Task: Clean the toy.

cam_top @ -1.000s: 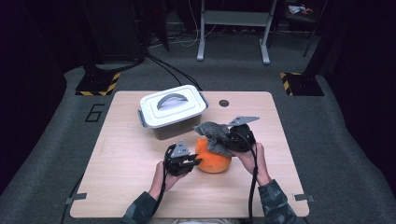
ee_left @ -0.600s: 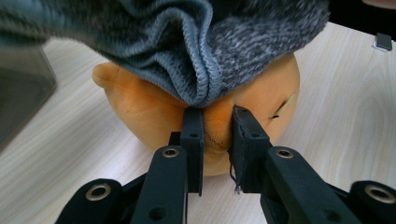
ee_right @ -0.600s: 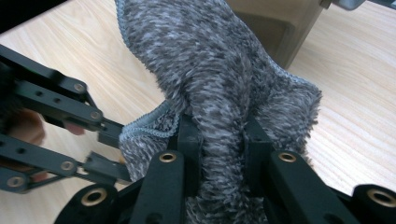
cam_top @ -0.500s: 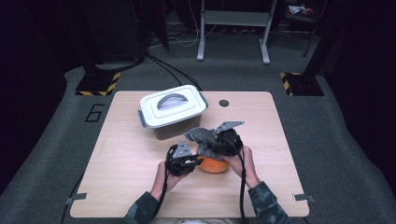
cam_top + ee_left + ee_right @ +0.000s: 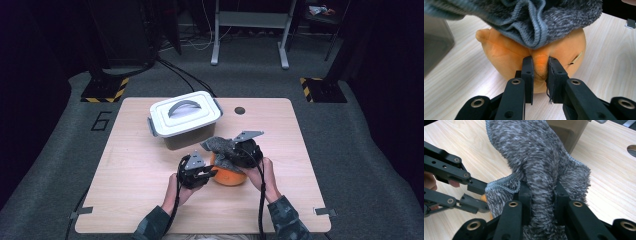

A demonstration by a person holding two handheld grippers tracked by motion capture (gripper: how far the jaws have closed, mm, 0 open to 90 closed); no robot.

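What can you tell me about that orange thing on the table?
The orange soft toy is a rounded plush ball with a small ear-like nub on one side and a short stitched line on its surface. It sits on the wooden table, in front of a lidded white box. The left gripper pinches a fold of its fabric. A fuzzy grey cloth, held by the right gripper, drapes over its top.

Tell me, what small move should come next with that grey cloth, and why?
Probably rub the grey cloth across the orange plush toy. The right gripper pinches the cloth right over the toy, while the left gripper clamps a fold of the toy, steadying it.
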